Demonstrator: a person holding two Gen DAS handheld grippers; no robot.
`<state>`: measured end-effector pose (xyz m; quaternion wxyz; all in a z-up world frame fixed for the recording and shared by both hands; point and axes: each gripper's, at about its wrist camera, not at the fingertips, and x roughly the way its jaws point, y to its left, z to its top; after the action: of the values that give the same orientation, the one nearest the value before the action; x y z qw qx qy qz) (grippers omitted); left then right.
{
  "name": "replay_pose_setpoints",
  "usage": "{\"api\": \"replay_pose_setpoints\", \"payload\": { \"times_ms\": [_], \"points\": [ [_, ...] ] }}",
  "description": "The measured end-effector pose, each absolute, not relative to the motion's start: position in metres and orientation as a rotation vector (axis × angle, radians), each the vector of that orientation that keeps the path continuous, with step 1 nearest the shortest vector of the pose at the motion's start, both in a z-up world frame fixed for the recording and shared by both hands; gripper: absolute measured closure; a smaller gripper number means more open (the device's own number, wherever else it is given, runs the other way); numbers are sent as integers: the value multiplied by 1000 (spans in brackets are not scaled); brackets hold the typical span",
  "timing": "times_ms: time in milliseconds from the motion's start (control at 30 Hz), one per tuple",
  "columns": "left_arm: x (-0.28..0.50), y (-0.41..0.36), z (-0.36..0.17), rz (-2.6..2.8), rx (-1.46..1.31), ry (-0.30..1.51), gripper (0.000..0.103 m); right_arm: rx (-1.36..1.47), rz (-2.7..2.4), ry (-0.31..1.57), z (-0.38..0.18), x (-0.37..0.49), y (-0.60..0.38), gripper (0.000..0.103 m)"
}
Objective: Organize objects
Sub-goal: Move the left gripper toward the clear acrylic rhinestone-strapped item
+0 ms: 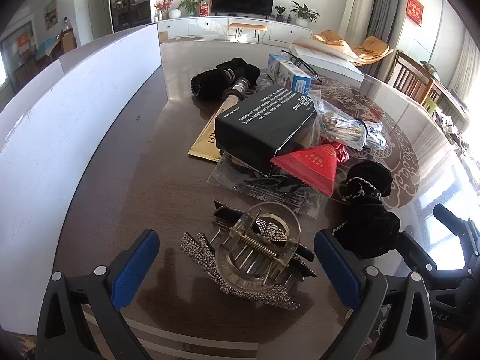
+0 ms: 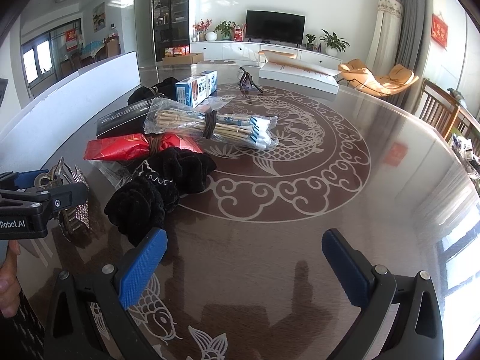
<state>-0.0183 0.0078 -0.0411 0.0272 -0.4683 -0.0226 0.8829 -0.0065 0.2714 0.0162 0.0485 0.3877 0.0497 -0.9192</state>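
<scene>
My left gripper [image 1: 237, 249] is open, its blue pads on either side of a clear hair claw clip [image 1: 258, 252] lying on rhinestone clips [image 1: 207, 258] on the dark table. A black scrunchie [image 1: 367, 210] lies just right of it. Beyond lie a black box [image 1: 264, 126], a red packet [image 1: 312, 162], bagged cotton swabs [image 1: 351, 129] and a blue-white carton [image 1: 289, 73]. My right gripper [image 2: 244, 258] is open and empty above the table, with the black scrunchie [image 2: 159, 186] at its left finger. The left gripper [image 2: 39, 198] shows at the left edge of the right wrist view.
A white storage box wall [image 1: 60, 138] runs along the left side of the table. A flat white box [image 2: 300, 75] and glasses [image 2: 249, 82] lie at the far side. The table [image 2: 330, 180] has a carp pattern. A wooden chair [image 2: 441, 114] stands at the right.
</scene>
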Motion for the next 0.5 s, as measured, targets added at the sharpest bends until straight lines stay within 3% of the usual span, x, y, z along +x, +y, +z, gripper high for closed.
{"api": "replay_pose_setpoints", "payload": {
  "times_ms": [300,500],
  "points": [
    [-26,-14,-50,2744,-1550,-195,0,1190,-2801,147,16,-7,273,0],
    [-23,-46,-47,2793,-1549,-404,0,1181,-2794,118,17,-6,275,0]
  ]
}}
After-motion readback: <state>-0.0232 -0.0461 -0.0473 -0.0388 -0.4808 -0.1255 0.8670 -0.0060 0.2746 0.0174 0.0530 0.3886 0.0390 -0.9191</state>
